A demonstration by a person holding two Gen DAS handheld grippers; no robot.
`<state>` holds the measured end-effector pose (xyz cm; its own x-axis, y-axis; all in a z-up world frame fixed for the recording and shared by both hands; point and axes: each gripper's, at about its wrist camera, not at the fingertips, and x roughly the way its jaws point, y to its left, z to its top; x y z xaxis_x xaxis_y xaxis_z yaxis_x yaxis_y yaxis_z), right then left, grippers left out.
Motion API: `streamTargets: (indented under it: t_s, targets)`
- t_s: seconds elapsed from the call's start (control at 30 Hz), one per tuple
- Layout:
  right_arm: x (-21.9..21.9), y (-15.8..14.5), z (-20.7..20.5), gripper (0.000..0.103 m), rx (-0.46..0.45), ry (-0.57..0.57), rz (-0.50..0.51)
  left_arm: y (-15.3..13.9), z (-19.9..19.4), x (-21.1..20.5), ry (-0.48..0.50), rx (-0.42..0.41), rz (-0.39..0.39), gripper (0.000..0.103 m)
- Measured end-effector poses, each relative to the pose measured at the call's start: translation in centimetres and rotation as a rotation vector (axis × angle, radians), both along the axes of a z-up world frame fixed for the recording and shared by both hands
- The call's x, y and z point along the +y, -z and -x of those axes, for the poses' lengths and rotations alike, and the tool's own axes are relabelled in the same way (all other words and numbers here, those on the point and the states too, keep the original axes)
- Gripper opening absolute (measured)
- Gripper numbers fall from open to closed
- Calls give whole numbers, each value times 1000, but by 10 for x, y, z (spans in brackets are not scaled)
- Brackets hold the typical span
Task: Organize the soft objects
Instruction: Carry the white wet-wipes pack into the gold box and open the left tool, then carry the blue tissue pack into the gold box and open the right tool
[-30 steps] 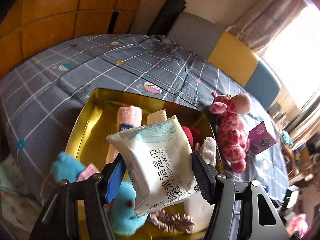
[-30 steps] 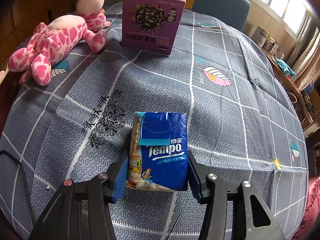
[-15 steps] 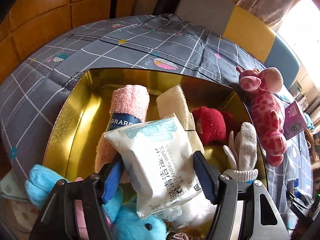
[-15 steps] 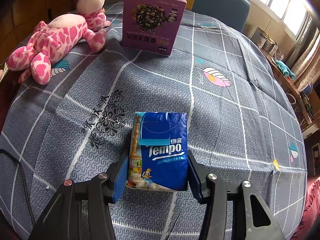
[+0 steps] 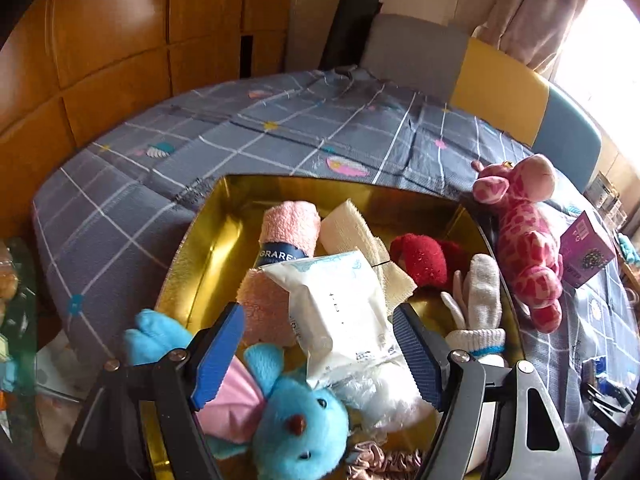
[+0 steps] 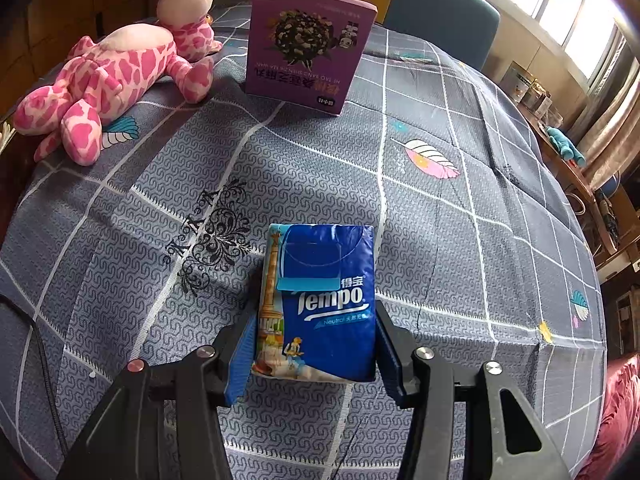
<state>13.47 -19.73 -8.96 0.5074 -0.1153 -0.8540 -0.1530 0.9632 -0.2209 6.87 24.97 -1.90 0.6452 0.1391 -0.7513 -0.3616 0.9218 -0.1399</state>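
Left gripper (image 5: pixel 320 348) stands open above the gold tin (image 5: pixel 200 256), its blue pads clear of the white wipes pack (image 5: pixel 340 312), which lies in the tin across the pink towel roll (image 5: pixel 280 248) and a cream cloth (image 5: pixel 352 236). Only this view shows the tin's other contents: a red plush (image 5: pixel 420 256), a white mitten (image 5: pixel 480 300) and a blue plush toy (image 5: pixel 296 428) at the near edge. Right gripper (image 6: pixel 316 344) is closed on a blue Tempo pack (image 6: pixel 320 300), held just over the grey checked quilt (image 6: pixel 440 240); whether the pack touches it is unclear. Both views catch the pink giraffe (image 6: pixel 108 80) and purple box (image 6: pixel 308 44), lying on the quilt outside the tin.
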Motion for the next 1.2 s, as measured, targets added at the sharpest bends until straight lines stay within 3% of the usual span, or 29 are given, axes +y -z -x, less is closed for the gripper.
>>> streamTargets:
  t_s: [0.47, 1.2]
  targets:
    - [1, -1, 1, 53, 5, 61, 2, -26, 40, -21, 39, -69, -63, 78]
    - [11, -4, 8, 53, 22, 131, -26, -14, 66, -12, 25, -71, -53, 81]
